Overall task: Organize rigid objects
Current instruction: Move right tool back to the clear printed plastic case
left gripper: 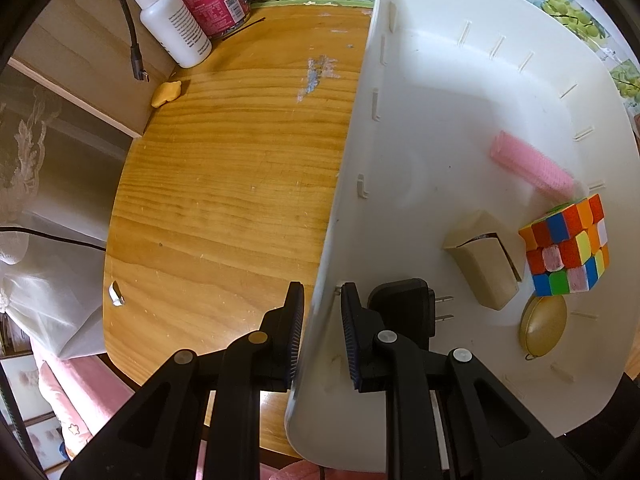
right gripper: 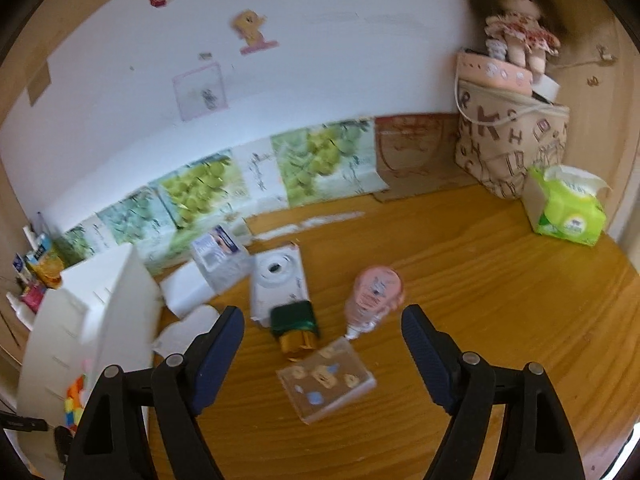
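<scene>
Risk: left hand-held gripper (left gripper: 320,332) is clenched on white bin (left gripper: 460,92) wall w/ cube (left gripper: 566,246) etc. inside, right hand-held gripper (right gripper: 323,354) is spread, empty over counter (right gripper: 500,300) items nr patterned box (right gripper: 326,380), so a careless reach could knock pink bottle (right gripper: 374,296) rolling.

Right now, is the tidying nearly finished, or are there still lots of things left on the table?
About halfway. Already in the white bin: a puzzle cube, a pink roller, a black plug, a beige box and a gold disc. The left tongs grip the bin's wall. The right tongs are open and empty above the table, where a pink bottle, a green-and-gold box and a patterned box wait.
</scene>
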A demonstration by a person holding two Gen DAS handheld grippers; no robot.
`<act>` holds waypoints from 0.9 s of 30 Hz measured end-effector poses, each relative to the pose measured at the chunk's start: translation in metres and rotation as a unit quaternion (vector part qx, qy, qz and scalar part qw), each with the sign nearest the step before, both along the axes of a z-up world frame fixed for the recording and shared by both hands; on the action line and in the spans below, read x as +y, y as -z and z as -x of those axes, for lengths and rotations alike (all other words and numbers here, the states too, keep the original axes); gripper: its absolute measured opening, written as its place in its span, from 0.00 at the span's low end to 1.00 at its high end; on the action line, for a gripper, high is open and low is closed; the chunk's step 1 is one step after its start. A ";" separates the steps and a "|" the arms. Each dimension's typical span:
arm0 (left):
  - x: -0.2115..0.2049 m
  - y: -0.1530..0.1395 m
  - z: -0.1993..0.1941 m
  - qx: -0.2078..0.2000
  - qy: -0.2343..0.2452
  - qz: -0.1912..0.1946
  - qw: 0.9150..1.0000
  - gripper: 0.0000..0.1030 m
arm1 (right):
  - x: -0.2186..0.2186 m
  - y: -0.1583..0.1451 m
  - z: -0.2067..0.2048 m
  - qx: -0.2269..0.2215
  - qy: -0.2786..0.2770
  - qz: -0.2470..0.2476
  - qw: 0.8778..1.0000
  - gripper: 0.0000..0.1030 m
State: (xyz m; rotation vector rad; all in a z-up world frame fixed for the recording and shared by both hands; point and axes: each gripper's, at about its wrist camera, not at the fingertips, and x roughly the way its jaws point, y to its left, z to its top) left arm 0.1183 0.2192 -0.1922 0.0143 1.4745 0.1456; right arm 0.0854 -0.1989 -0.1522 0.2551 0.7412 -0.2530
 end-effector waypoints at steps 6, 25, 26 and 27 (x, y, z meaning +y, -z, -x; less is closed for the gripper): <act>0.001 0.003 -0.001 0.003 -0.002 0.000 1.000 0.20 | 0.002 0.027 -0.001 0.042 -0.002 0.000 0.999 0.79; 0.003 0.009 -0.006 0.008 0.001 0.000 1.000 0.20 | 0.011 0.081 -0.017 0.116 -0.010 0.005 0.993 0.80; 0.003 0.009 -0.006 0.008 0.001 0.000 1.000 0.20 | 0.012 0.081 -0.018 0.117 -0.010 0.009 0.993 0.80; 0.003 0.009 -0.006 0.008 0.001 0.000 1.000 0.20 | 0.012 0.082 -0.019 0.120 -0.011 0.013 0.993 0.80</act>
